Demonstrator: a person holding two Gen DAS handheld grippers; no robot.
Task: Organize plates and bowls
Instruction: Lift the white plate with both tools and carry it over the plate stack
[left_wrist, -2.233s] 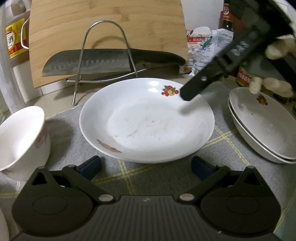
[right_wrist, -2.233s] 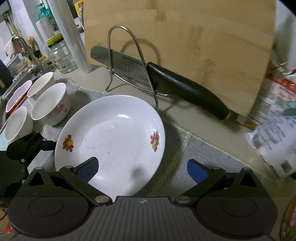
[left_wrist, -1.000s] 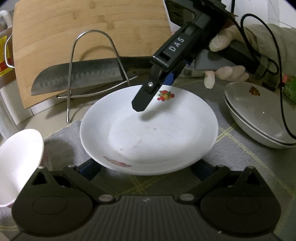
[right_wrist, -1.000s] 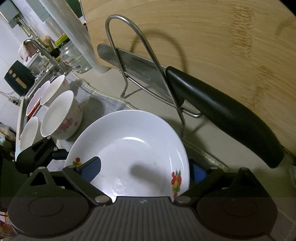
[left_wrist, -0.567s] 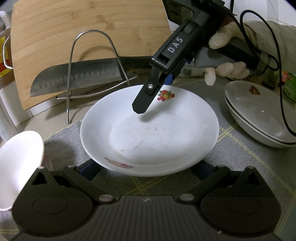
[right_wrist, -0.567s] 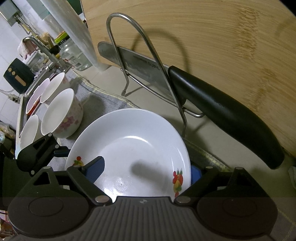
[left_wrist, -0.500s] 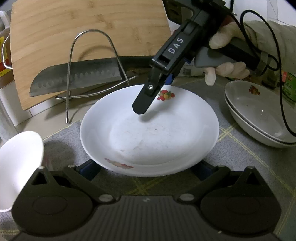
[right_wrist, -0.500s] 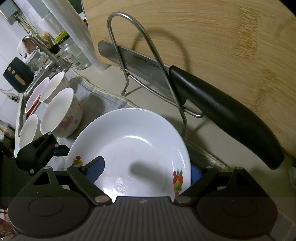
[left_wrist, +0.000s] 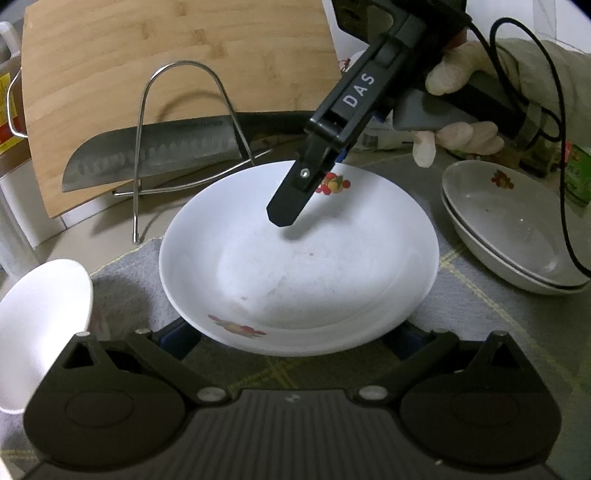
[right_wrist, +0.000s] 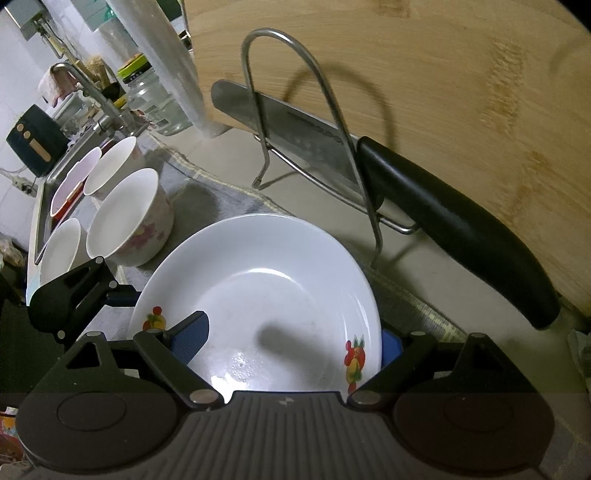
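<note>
Black-framed with blue pads, the right gripper (right_wrist: 291, 341) straddles the rim of a white plate (right_wrist: 258, 295): one pad sits inside the dish, the other just outside the edge by the fruit print, and whether they press on the rim cannot be made out. Seen from the left wrist, one of its dark fingers (left_wrist: 291, 203) slants down over the far side of the plate (left_wrist: 299, 258), with the gloved hand (left_wrist: 461, 107) gripping the handle behind it. The left gripper (left_wrist: 291, 336) has its blue pads tucked beneath the plate's near rim on either side, jaws spread wide; the plate's edge hides whether they touch it. The plate sits on a grey checked cloth (left_wrist: 480, 302). Two more plates (left_wrist: 517, 236) lie nested to the right, apart from it. Flowered white bowls (right_wrist: 129, 218) stand in a cluster to the left, beside the sink. Behind the plate, a wire stand (right_wrist: 317, 129) carries a black-handled knife (right_wrist: 443, 221) against a leaning bamboo cutting board (right_wrist: 424, 74).
</note>
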